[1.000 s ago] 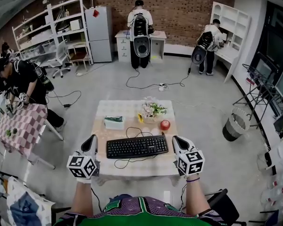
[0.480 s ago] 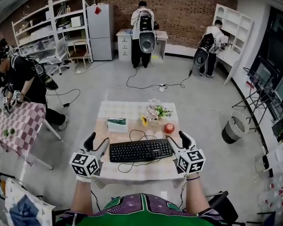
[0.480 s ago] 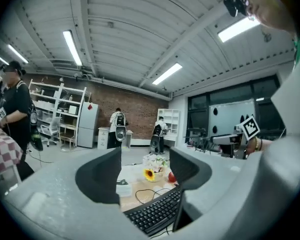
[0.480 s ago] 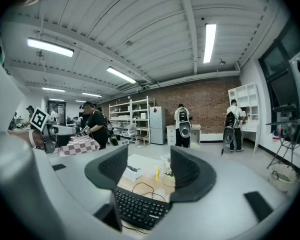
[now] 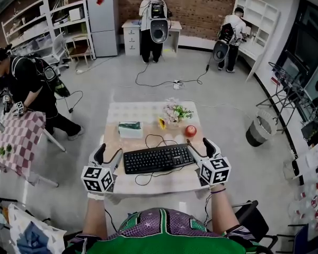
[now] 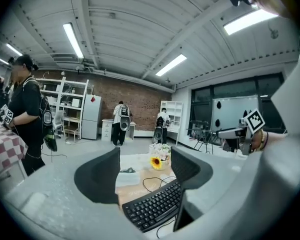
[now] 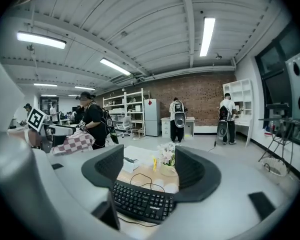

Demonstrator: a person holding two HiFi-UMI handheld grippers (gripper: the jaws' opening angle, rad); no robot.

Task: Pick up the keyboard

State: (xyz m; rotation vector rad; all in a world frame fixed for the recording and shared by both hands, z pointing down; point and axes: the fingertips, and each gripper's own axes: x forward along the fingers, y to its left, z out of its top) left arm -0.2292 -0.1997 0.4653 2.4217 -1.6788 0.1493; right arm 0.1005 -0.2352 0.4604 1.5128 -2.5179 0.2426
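Our left gripper [image 5: 109, 153] has just been opening and stands wide, gripping nothing — the keyboard [image 5: 158, 159] lies flat on the desk [image 5: 148, 112] just to its right, one end showing low between the jaws, untouched. Our right gripper [image 5: 200, 145] has also just been opening — we see it wide and empty, the keyboard's other end just to its left, low between its jaws without contact.

Head view looks steeply down from above the person onto the worktop [image 5: 148, 115] at mid-frame, moderately near; left gripper view and right gripper view sit low and close at its lower-left and lower-right ends, facing roughly level toward the brick wall [image 5: 199, 7]; all three share the keyboard [image 5: 158, 159] and flowers [image 5: 176, 112].
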